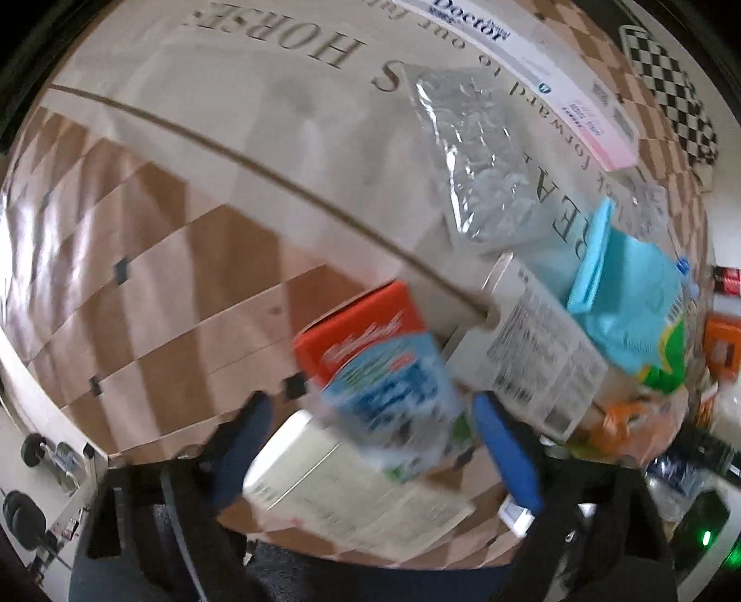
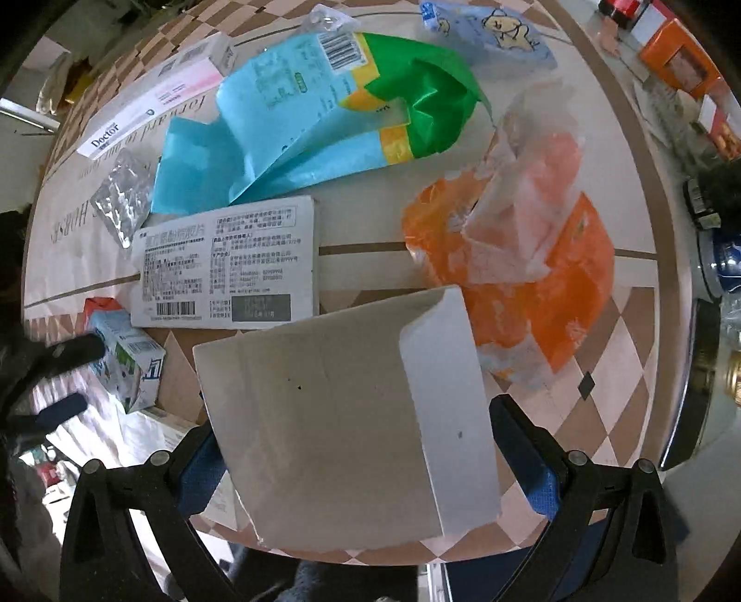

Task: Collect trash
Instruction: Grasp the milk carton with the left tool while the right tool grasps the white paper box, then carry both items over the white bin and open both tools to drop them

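My left gripper [image 1: 370, 417] has its jaws wide apart around a small blue-and-white milk carton [image 1: 398, 407], which lies next to an orange-red box [image 1: 356, 329]; the view is blurred and I cannot tell if the pads touch it. The carton [image 2: 127, 361] and the left fingers [image 2: 69, 356] also show in the right wrist view. My right gripper [image 2: 356, 444] is shut on a grey-white cardboard box [image 2: 347, 417], held above the table. A white medicine box [image 2: 227, 264], a teal-green bag [image 2: 315, 116], a foil blister pack [image 2: 122, 199] and an orange tissue pack [image 2: 523, 273] lie on the table.
A long "Doctor" box [image 2: 153, 102] lies at the far left, a blue cartoon packet [image 2: 491, 32] at the far side. Orange boxes [image 2: 681, 65] and dark items sit along the right rim of the round checkered table [image 2: 620, 352]. A flat white box [image 1: 324, 491] lies under the left gripper.
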`<state>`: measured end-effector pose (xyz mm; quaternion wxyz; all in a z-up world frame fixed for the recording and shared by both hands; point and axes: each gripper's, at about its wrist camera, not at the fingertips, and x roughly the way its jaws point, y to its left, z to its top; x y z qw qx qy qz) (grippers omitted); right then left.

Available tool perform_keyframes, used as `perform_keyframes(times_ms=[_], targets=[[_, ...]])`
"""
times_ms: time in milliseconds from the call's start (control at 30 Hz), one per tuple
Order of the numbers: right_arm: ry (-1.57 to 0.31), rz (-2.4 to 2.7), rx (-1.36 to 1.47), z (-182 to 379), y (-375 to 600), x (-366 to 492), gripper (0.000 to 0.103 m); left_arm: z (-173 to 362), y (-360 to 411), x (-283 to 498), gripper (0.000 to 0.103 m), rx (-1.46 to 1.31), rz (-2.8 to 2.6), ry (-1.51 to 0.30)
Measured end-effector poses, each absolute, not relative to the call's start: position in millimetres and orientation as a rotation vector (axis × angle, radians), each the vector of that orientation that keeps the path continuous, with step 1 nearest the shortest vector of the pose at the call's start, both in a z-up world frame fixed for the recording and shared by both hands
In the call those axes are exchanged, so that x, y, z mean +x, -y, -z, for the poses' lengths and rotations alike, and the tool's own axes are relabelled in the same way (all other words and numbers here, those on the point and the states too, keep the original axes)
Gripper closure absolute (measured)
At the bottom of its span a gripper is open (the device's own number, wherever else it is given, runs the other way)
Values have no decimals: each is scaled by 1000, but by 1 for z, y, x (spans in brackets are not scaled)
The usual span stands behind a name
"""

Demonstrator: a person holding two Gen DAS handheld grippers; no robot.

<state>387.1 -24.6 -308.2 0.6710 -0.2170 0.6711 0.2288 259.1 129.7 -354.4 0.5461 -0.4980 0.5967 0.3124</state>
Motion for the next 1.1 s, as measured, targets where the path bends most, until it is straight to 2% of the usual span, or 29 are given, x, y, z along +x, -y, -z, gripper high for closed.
perform_keyframes(times_ms=[33, 167, 333, 500, 767, 933, 1100], targets=[[-1518, -520, -485, 308, 24, 388, 5, 355, -131, 261, 41, -1182, -744, -1419], [-1516, -521, -480, 303, 28, 389, 14, 338, -135, 265, 42, -1091, -778, -1420], [-1477, -523, -432, 273, 41, 383, 16, 285, -129, 276, 43, -834, -778, -1408], [-1339, -512, -371, 222, 49, 367, 16, 223, -116, 260, 43, -553, -773, -1333], [-1186, -530, -299, 168, 51, 270, 16, 191, -101, 167, 43, -356, -702, -1153], [-1187, -531, -211, 176, 58, 169, 16, 163, -91, 71, 43, -308, -630, -1104], [-1306, -540, -159, 222, 67, 66, 16, 182, -84, -13, 43, -325, -549, -1170]])
